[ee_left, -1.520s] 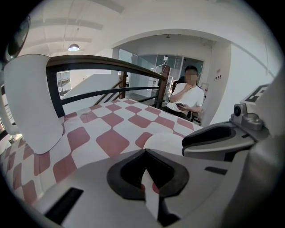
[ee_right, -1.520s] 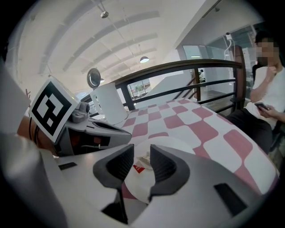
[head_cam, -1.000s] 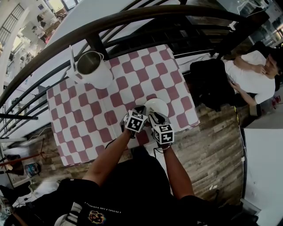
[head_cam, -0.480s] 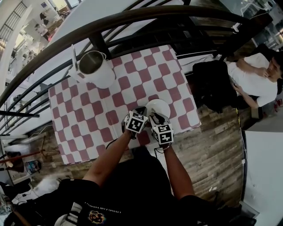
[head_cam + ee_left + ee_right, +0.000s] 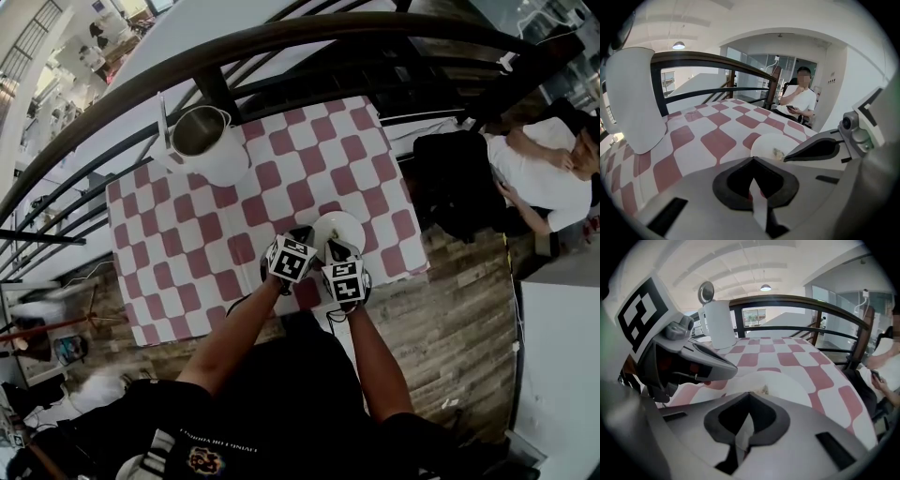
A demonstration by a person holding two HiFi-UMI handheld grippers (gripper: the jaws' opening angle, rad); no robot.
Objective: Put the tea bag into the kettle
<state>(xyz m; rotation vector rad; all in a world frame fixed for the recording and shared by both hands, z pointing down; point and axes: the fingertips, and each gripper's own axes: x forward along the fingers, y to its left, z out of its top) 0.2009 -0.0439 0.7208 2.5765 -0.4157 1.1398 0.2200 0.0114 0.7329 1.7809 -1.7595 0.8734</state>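
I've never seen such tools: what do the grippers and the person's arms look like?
Both the left gripper and right gripper are grey, with dark-lined jaws and a cube of black-and-white square markers on top. The person wears a black short-sleeved top.

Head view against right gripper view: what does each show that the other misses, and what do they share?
Only the head view: down into the open kettle, the whole checkered table, and the wearer's forearms. Only the right gripper view: the right hand-held gripper with its jaws, which have just closed and meet at the near edge of the plate, by a small brownish tea bag; whether they pinch it is unclear. Shared: kettle, plate, left hand-held gripper, railing, seated person.
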